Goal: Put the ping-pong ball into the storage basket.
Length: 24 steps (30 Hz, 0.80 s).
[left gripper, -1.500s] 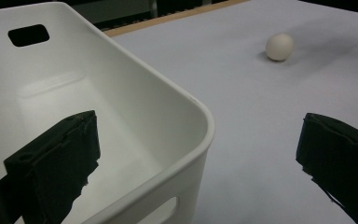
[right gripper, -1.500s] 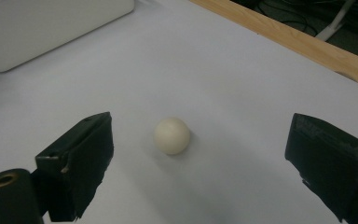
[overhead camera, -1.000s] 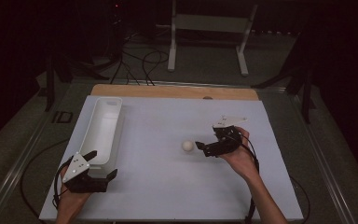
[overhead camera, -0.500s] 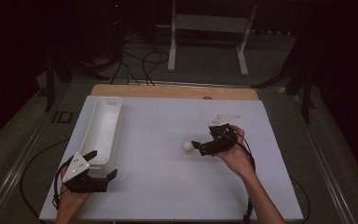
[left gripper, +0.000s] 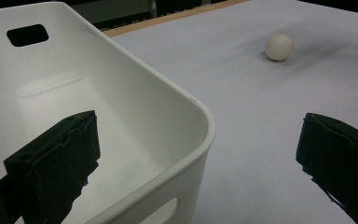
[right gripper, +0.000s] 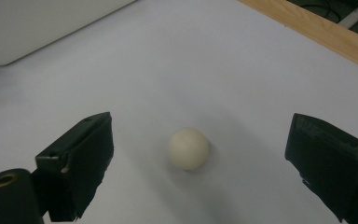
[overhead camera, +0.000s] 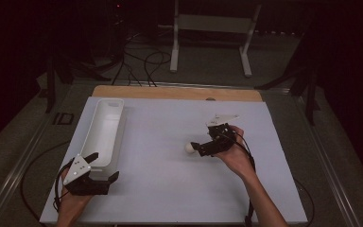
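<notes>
The right gripper [right gripper: 200, 163] stands wide open, low over the white table [right gripper: 261, 84], with the small cream ball [right gripper: 189, 148] resting on the table dead ahead, centred between its two black jaws and just short of being enclosed. Being round, the ball has no long axis to line up with. From the high view the ball [overhead camera: 189, 148] sits just beside that gripper's tips, on their left. The left gripper [overhead camera: 99, 170] is open too, straddling the near corner of the white bin [overhead camera: 105, 127], well apart from the ball, so the right is nearer; a short push forward should bracket it
</notes>
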Each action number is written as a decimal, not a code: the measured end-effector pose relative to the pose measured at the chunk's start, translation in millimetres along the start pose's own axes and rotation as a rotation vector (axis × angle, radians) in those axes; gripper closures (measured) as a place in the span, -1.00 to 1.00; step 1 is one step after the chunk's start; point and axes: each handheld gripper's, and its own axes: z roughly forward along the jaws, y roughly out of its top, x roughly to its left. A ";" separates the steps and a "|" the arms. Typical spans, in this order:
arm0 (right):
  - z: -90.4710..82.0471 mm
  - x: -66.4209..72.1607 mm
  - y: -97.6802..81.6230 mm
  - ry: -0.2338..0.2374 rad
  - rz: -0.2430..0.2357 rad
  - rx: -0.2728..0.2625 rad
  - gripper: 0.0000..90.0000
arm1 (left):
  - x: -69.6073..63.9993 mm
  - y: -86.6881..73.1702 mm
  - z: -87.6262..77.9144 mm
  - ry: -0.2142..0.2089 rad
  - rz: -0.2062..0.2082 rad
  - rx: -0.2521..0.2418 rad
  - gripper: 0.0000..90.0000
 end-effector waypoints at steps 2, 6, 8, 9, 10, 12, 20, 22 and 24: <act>1.2 -0.2 0.6 0.000 0.000 0.002 -0.84 | 0.0 0.0 0.0 0.000 0.001 0.000 -1.00; 3.9 -1.1 1.5 0.006 -0.003 0.011 -0.84 | 0.1 0.0 0.2 0.000 0.000 -0.001 -1.00; 5.3 -1.5 1.8 0.007 0.000 0.015 -0.84 | 0.1 -0.1 0.3 0.000 0.000 -0.001 -1.00; 6.0 -1.8 1.9 0.007 -0.001 0.018 -0.84 | 0.1 -0.1 0.2 0.000 0.000 -0.001 -1.00; 6.6 -2.0 2.0 0.006 0.002 0.019 -0.84 | 0.2 -0.1 0.2 0.000 0.000 -0.001 -1.00; 7.7 -2.5 2.3 0.008 0.002 0.020 -0.84 | 0.2 0.0 0.2 0.000 0.000 -0.001 -1.00; 12.4 -4.9 2.4 0.005 0.006 0.034 -0.84 | 0.0 -0.1 0.3 0.001 0.001 -0.001 -1.00; 13.8 -5.7 2.2 0.006 0.008 0.037 -0.84 | 0.0 -0.1 0.2 0.000 0.000 -0.001 -1.00; 14.9 -6.4 2.1 0.005 0.010 0.040 -0.84 | 0.0 -0.1 0.2 0.001 0.001 -0.001 -1.00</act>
